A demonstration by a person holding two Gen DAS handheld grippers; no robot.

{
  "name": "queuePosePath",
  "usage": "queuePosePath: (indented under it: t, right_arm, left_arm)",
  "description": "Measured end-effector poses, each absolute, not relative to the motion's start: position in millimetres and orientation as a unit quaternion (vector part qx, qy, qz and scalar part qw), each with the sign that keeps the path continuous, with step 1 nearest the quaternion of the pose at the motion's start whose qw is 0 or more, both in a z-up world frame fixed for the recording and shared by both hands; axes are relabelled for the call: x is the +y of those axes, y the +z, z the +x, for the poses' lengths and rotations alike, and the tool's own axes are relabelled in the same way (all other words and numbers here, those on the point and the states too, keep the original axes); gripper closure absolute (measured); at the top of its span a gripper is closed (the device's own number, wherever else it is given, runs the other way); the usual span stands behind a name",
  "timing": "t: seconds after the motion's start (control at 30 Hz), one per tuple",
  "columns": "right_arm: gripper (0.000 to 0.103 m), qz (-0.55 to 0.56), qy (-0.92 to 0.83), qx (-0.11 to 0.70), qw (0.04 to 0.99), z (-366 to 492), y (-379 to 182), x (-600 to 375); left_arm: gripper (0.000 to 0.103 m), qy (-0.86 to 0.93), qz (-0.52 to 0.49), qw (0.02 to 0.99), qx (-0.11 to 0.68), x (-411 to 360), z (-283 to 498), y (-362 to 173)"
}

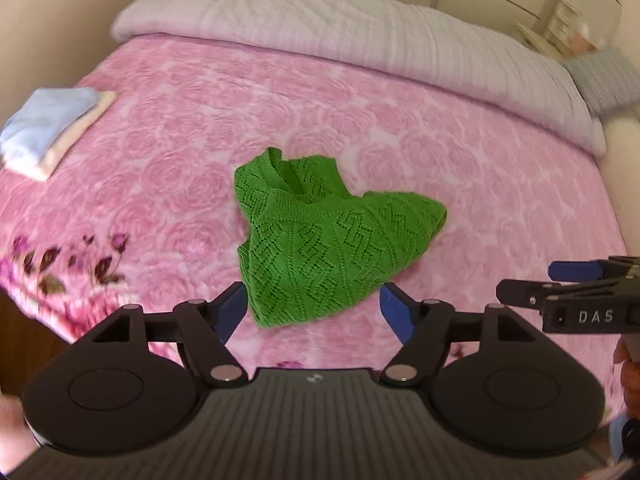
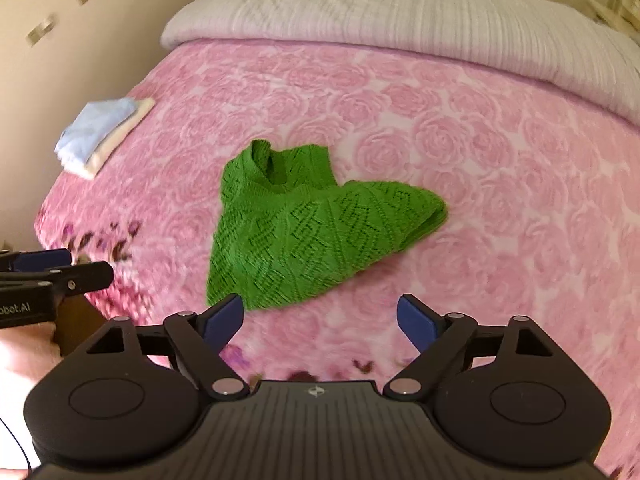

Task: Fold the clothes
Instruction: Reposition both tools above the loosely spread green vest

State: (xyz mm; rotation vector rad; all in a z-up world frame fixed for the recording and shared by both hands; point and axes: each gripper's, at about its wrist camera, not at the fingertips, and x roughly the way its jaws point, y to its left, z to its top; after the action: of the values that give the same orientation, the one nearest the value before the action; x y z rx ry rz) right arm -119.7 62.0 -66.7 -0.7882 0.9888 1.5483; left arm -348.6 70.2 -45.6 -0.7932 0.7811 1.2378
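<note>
left gripper (image 1: 312,308): jaws spread apart, blue pads clear of everything, nothing between them. it tilts down toward the bed, and the near corner of the green knit top (image 1: 320,240) shows in the gap between the fingertips, lying beyond them and not pinched.

right gripper (image 2: 320,316): jaws stand wide, wider than the left pair, nothing held. its left blue pad overlaps the lower edge of the top in the right wrist view; whether it touches the knit, cannot tell. only pink cover shows between the rest of the fingers.

each gripper shows at the edge of the other's view: the right one enters the left wrist view from the right, side-on, with white lettering on its black body. the left one enters the right wrist view from the left, part of a hand (image 2: 24,344) behind it.

green knit top: loose crumpled heap near the middle of the bed, open lacy pattern, ribbed neckline turned up at the far side, one fold trailing off to the right. not folded.

pink rose-patterned blanket (image 1: 160,152) covers the bed; darker flower print along its near edge. a pale quilted duvet (image 1: 320,20) lies across the far end.

far left, well apart from the top: a small stack of folded clothes (image 1: 48,128), light blue piece on a cream one.
</note>
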Motion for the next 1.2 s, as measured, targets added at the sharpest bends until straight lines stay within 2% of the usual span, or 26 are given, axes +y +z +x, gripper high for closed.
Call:
queuePosePath:
  t: [0.3,0.7,1.2]
  right_arm:
    - [0.014,-0.354,0.674,0.386,0.521,-71,-56,27]
    - [0.014,-0.356,0.680,0.380,0.516,-45,-49,2]
    - [0.014,-0.361,0.683,0.375,0.513,-42,-51,4]
  left_arm:
    - [0.022,0.611,-0.364,0.627,0.319,2,-295,-32]
    - [0.008,0.655,-0.332,0.596,0.323,-37,-262,-20]
    - [0.005,0.664,-0.334,0.591,0.314,-46,-258,-22]
